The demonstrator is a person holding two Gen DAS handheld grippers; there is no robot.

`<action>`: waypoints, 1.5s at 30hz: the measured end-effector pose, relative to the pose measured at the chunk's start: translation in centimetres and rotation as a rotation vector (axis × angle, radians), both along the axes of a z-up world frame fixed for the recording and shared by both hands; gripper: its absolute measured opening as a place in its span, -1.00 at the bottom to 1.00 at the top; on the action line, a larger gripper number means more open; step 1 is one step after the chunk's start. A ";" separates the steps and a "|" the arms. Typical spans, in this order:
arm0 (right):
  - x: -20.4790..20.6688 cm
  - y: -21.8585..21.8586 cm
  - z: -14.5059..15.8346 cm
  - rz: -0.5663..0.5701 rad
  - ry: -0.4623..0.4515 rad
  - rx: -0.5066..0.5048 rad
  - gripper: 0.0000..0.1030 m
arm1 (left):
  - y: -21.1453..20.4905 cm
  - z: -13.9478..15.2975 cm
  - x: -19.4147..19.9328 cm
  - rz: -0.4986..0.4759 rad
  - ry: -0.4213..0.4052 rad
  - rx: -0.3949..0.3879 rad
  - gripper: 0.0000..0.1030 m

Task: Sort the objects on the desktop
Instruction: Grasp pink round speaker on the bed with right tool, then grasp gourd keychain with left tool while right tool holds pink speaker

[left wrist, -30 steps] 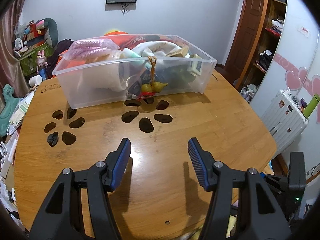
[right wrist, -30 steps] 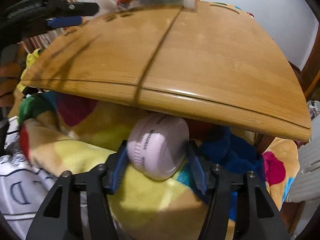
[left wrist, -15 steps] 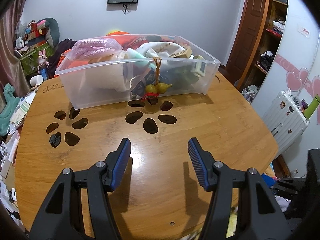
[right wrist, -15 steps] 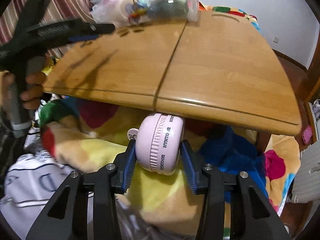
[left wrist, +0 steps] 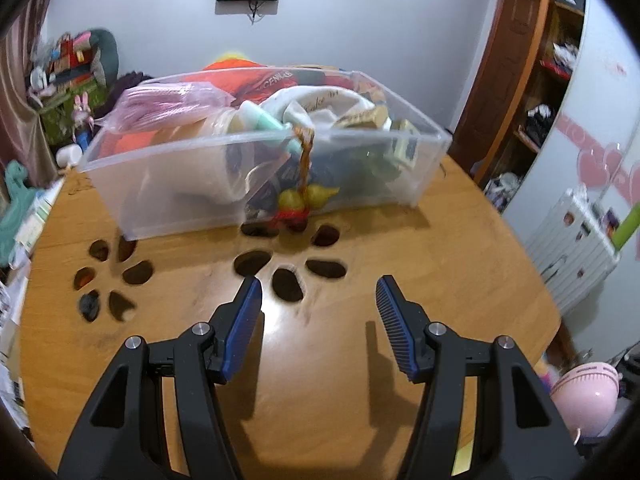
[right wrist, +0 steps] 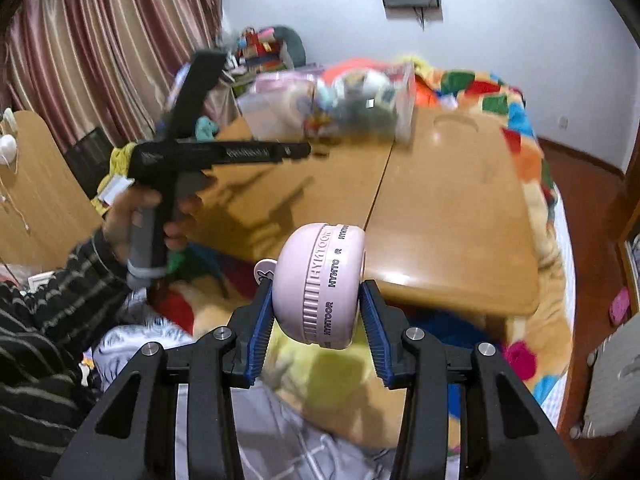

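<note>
Bin [left wrist: 168, 200] sitting crammed on table [left wrist: 320, 380] | left gripper [left wrist: 318, 300] hanging released | right gripper [right wrist: 316, 312] clamping pink fan [right wrist: 320, 284], ribbed band running upright

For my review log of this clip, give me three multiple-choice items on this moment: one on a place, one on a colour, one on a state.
1. Where is the clear storage bin?
A. on the wooden table
B. on the floor
C. on the bed

2. What colour is the round gadget in the right gripper?
A. green
B. pale pink
C. black

3. How is the left gripper?
A. shut on a cloth
B. shut on the bin
C. open, holding nothing

Answers:
1 A, the bin stands on the wooden table beyond the cut-outs.
2 B, its pink shell sits between the blue fingers.
3 C, only bare tabletop shows between its spread fingers.
</note>
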State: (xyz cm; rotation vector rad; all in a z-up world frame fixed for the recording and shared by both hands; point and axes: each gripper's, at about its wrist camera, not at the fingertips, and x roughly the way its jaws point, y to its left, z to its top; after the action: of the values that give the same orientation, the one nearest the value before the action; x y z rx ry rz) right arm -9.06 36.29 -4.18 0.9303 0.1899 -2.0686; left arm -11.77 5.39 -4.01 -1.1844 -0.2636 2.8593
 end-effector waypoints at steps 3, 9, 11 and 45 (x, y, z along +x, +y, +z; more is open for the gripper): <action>-1.1 -0.4 1.0 -0.006 0.039 -0.011 -0.24 | -0.1 0.3 -1.4 0.021 -0.005 0.037 0.15; -3.9 -1.1 1.5 -0.007 0.069 -0.024 -0.24 | -0.3 0.2 -3.7 0.073 -0.021 0.069 0.12; -5.0 -1.3 1.6 -0.010 0.073 -0.026 -0.24 | -0.4 0.0 -4.3 0.086 -0.031 0.081 0.03; -9.9 -5.2 1.5 -0.023 0.072 -0.027 -0.29 | -1.5 -0.3 -4.3 0.096 -0.042 0.144 -0.72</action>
State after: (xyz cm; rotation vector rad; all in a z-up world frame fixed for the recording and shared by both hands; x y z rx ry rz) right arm -18.93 31.11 -2.67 0.8455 0.1896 -2.1227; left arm -16.03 3.85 -4.29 -1.2377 -0.5318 2.8401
